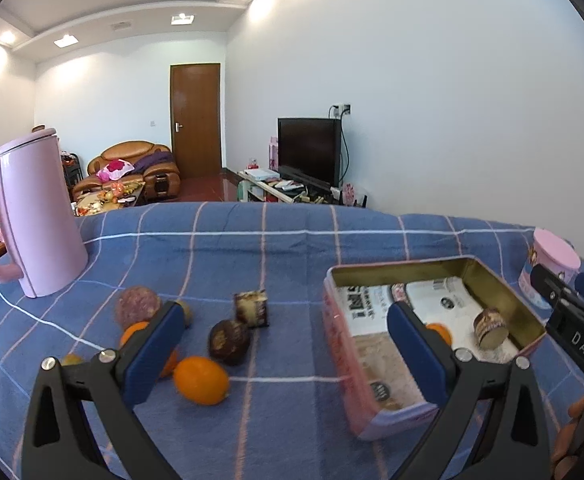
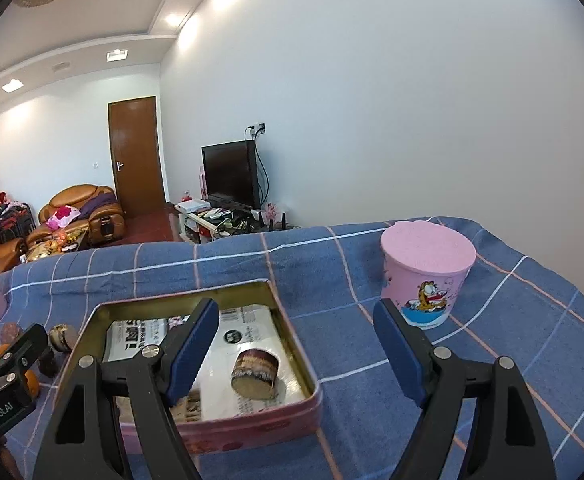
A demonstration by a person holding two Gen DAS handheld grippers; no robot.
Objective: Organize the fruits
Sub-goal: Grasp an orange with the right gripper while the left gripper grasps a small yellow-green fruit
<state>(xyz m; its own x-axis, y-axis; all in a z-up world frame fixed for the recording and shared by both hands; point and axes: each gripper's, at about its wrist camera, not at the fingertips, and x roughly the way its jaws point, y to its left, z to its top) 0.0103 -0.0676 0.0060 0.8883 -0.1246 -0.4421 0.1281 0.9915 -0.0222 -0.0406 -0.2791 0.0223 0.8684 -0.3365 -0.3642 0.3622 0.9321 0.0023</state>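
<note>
On the blue checked bench, both left tongs and right tongs stand wide, empty. Pink tin holds one passion-fruit half; loose orange lies left. Judged mid-sorting: next, left tongs close on it.

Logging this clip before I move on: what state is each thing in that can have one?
left gripper: open, empty
right gripper: open, empty
tin box: lidless, holding a brown round piece and an orange
pink kettle: upright, lid on
pink tub: upright, lid on
TV: off
door: shut
</note>
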